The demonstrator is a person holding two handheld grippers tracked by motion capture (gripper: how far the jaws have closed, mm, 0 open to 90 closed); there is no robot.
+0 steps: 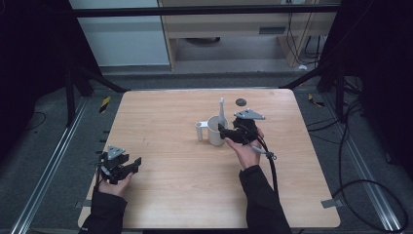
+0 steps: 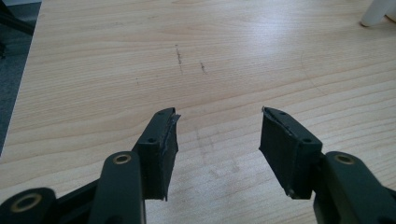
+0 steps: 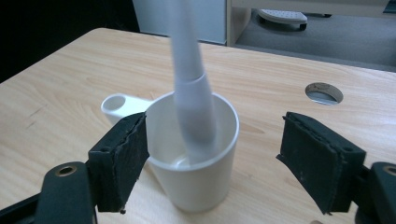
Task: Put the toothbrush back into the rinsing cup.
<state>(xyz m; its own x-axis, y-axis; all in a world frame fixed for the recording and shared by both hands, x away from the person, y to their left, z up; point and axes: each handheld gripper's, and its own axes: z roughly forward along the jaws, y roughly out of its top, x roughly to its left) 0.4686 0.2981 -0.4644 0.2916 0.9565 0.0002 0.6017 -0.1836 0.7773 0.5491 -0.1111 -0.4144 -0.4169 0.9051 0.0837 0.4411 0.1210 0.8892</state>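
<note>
A white mug (image 1: 213, 131) with a handle on its left stands upright near the middle of the wooden table (image 1: 170, 195). A pale stick-like tool (image 1: 221, 108) stands in it and leans on the rim. My right gripper (image 1: 224, 133) is just right of the mug and open. In the right gripper view the mug (image 3: 196, 172) and the tool (image 3: 191, 93) sit between the wide-spread pads of the right gripper (image 3: 214, 120). The right pad is clear of the mug; the left pad overlaps its side. My left gripper (image 1: 135, 165) rests open near the table's front left, and in its own view the left gripper (image 2: 218, 112) has nothing between its pads.
A round cable hole (image 1: 240, 102) lies in the table behind the mug and appears as a grommet (image 3: 323, 92) in the right gripper view. The right gripper's cable (image 1: 271, 165) trails toward the front edge. The table's left edge is close to my left hand.
</note>
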